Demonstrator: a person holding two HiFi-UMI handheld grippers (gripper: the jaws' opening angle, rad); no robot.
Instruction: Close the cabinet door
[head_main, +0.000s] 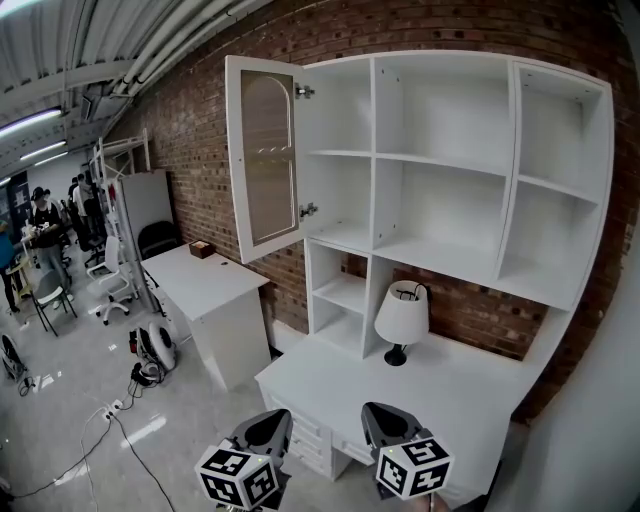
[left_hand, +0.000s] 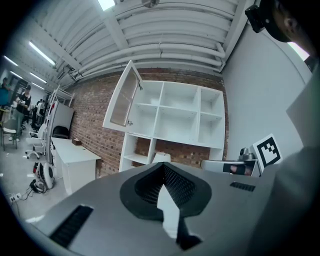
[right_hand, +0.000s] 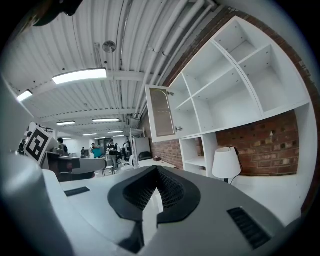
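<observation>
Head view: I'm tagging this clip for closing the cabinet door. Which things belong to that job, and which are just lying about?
Job: door, standing open; cabinet; left gripper and right gripper, both shut and empty.
Lying about: lamp; desk; side table; box on it.

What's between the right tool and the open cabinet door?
Head view shows bare white desk top between the right tool and the cabinet door; the lamp stands off to the side.
</observation>
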